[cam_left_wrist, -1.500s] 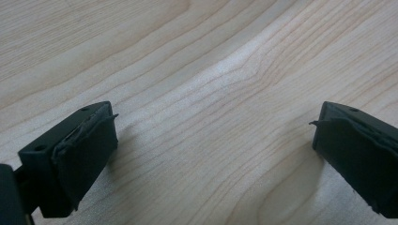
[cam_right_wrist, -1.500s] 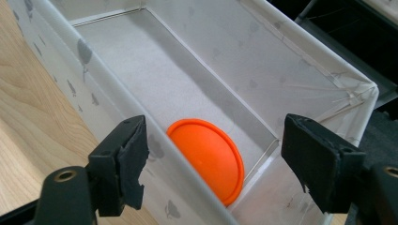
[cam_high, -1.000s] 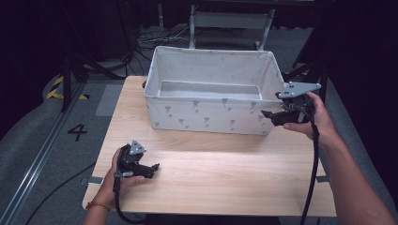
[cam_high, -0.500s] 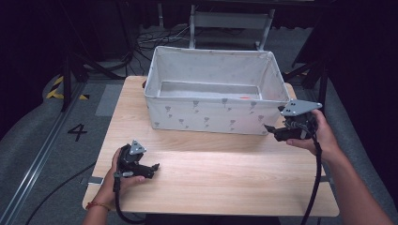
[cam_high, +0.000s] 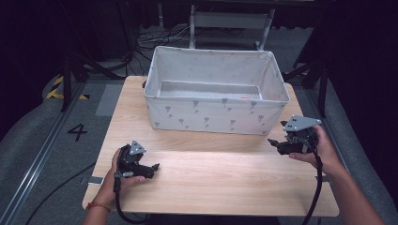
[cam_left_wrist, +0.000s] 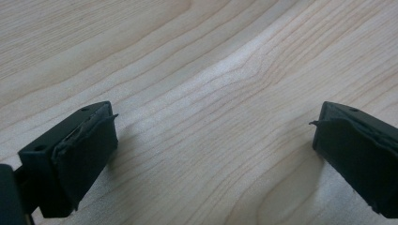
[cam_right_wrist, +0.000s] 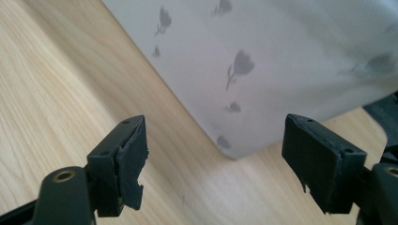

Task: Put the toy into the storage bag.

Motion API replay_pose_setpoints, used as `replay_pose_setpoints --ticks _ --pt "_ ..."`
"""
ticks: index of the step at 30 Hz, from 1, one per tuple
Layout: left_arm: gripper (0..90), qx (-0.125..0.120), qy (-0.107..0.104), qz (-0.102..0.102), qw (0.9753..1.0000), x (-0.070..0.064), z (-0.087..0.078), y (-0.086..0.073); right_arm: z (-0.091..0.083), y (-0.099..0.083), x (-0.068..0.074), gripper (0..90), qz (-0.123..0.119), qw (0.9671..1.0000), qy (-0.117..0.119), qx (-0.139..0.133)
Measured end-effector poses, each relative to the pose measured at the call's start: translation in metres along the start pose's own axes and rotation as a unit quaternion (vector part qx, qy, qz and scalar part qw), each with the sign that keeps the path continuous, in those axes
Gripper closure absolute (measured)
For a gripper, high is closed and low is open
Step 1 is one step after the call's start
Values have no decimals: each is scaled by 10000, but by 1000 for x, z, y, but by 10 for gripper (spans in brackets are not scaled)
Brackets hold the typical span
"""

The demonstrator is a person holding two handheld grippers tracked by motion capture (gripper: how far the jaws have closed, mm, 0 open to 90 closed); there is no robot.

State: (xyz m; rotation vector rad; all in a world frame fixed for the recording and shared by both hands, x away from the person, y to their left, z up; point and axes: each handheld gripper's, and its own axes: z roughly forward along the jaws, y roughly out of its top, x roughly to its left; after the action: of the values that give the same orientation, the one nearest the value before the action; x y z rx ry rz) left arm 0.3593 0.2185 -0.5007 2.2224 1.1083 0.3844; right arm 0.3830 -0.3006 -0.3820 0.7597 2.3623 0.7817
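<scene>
Two hand-held grippers at rest on a pale wood table, fabric bin behind.

The left gripper (cam_high: 151, 167), at about 7 o'clock on the wooden table (cam_high: 225, 183), is gripped by the left hand (cam_high: 115, 176); its black jaws stand wide apart with nothing between them, over smooth, wavy-grained light wood. At 12 o'clock sits a rectangular, soft-sided fabric storage bin (cam_high: 211, 117), white-grey with small grey flower prints, open-topped. The right gripper (cam_high: 277, 143), at 3 o'clock in the right hand (cam_high: 324, 152), has jaws spread wide and empty, with worn rubber pads, just beside the bin's near right corner.
</scene>
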Motion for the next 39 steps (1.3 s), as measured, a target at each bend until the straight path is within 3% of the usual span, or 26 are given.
replay_pose_setpoints --ticks 8,22,29,32,38,39 --pt "6 -1 10 -10 10000 0 0 0 9 -31 6 219 38 9999 11 168" --pt "3 -5 -27 -47 10000 0 0 0 18 -85 15 211 416 9989 157 162" --pt "3 2 -32 -50 10000 0 0 0 17 -118 19 206 822 9960 296 177" --pt "3 4 -46 -77 10000 -1 0 0 16 -131 19 195 1107 9930 395 92" --pt "3 0 -30 -49 10000 0 0 0 14 -154 20 185 1370 9900 308 98" --pt "3 1 -29 -45 10000 0 0 0 14 -157 19 185 1495 9883 316 31"
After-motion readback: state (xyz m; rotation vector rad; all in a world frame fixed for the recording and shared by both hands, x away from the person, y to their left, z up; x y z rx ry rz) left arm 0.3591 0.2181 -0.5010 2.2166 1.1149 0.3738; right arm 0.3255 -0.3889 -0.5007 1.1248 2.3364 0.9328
